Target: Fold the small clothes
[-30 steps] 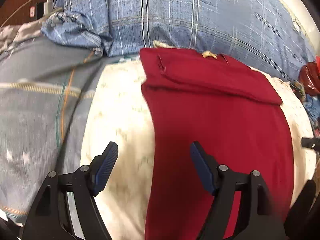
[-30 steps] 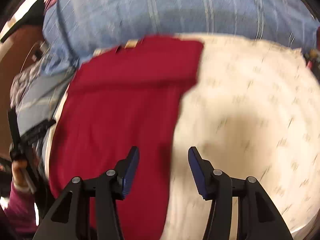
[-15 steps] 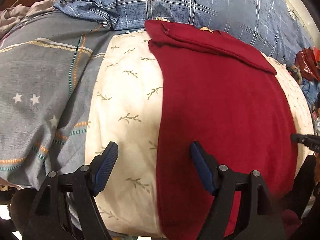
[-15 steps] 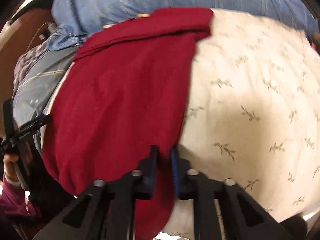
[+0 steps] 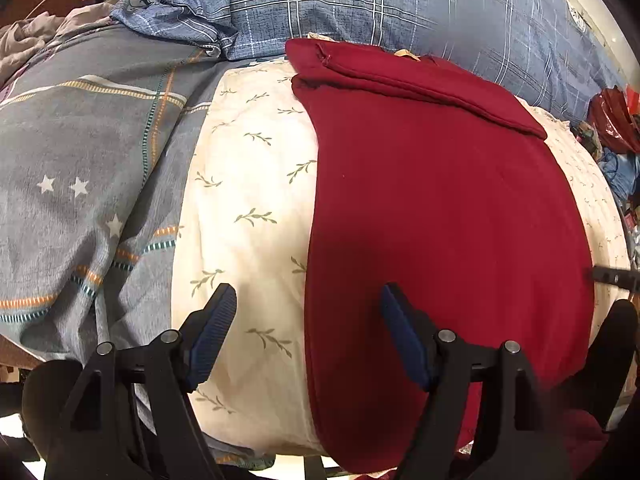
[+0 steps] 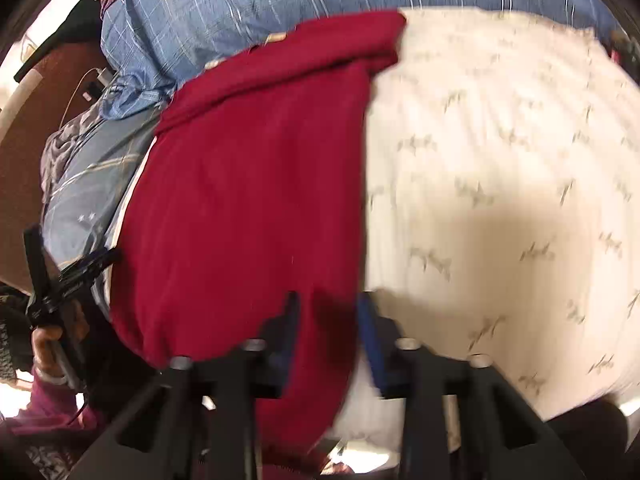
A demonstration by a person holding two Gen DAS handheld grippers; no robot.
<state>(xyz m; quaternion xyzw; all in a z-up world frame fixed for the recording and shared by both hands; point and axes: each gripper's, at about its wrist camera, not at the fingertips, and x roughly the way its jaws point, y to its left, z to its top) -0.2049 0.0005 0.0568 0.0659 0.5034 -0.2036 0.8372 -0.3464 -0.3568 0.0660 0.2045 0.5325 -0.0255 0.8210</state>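
Observation:
A dark red garment (image 5: 440,208) lies flat on the cream leaf-print sheet (image 5: 248,184), its far end folded back into a band. My left gripper (image 5: 307,300) is wide open and hovers over the garment's near left edge, one finger over the sheet and the other over the red cloth. In the right wrist view the garment (image 6: 248,184) fills the left half. My right gripper (image 6: 328,312) is at its near right edge. Its jaws are opening, with red cloth lying between them and the pads apart from it.
Blue plaid bedding (image 5: 400,4) lies along the far side and a grey star-print quilt (image 5: 80,152) on the left. A red bag (image 5: 616,116) and clutter sit at the right. A person's hand holding the left gripper (image 6: 60,280) shows at the left edge.
Both grippers drew back toward the garment's near end. The right gripper shut at the right edge half a second ago and has parted again. The left gripper stayed open.

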